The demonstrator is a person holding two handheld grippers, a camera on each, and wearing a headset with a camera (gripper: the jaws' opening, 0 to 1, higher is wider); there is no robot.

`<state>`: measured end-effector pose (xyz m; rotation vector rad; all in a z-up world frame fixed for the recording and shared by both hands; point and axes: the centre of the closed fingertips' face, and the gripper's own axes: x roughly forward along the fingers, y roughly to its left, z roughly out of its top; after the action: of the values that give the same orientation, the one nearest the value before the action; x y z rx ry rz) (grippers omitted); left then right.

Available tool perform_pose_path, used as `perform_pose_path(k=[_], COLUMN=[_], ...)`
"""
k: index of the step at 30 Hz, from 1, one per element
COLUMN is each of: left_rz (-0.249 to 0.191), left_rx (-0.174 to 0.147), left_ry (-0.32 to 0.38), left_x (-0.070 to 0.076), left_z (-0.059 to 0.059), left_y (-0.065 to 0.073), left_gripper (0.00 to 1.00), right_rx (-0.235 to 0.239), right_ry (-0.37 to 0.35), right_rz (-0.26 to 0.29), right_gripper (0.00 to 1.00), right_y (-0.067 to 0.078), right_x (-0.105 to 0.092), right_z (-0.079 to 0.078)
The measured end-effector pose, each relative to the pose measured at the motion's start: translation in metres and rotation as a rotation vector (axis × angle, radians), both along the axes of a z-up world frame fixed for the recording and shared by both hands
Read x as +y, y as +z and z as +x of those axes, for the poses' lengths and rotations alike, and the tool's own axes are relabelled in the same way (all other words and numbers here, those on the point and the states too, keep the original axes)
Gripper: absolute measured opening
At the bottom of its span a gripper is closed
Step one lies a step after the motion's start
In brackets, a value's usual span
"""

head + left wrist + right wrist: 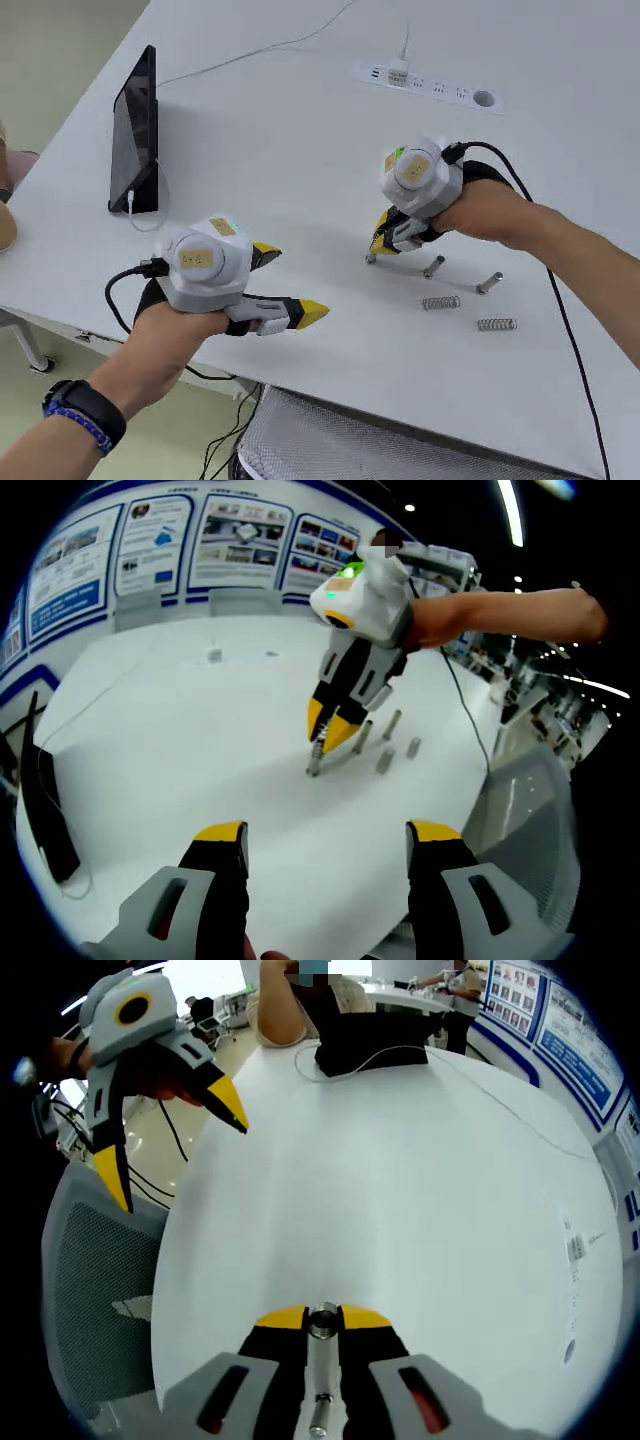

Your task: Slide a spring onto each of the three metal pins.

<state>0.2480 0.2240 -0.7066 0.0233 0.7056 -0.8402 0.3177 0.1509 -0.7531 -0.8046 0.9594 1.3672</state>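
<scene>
1. Currently three metal pins are counted on the white worktop [300,150]. One upright pin [371,258] is clenched between the yellow tips of the right claw [378,246]. A middle pin [433,266] and an outer pin [489,283] are set near it.
2. Two springs are seen loose on the worktop. A nearer spring [441,302] lies just in front of the middle pin, and a farther spring [497,324] in front of the outer pin. Neither is touched by a claw.
3. Whether a spring is carried on the clenched pin cannot be told.
4. The left claw [288,281] is released, its jaws spread wide and grasping nothing. It is well apart from the pins, by the worktop's near edge.
5. One tablet [135,135] is propped at the far left, and one power strip [428,86] lies at the back.
</scene>
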Motion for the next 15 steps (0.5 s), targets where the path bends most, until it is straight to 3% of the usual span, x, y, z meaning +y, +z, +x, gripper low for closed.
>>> perform_pose_path(k=[15], left_rz=[-0.002], left_rx=[0.005], left_ry=[0.009], left_x=[0.002], left_z=[0.001], left_y=[-0.001], left_gripper=[0.65], right_rx=[-0.014], right_ry=[0.03], right_rz=[-0.031], right_gripper=[0.13], right_y=[-0.024], right_x=[0.001], right_z=[0.005])
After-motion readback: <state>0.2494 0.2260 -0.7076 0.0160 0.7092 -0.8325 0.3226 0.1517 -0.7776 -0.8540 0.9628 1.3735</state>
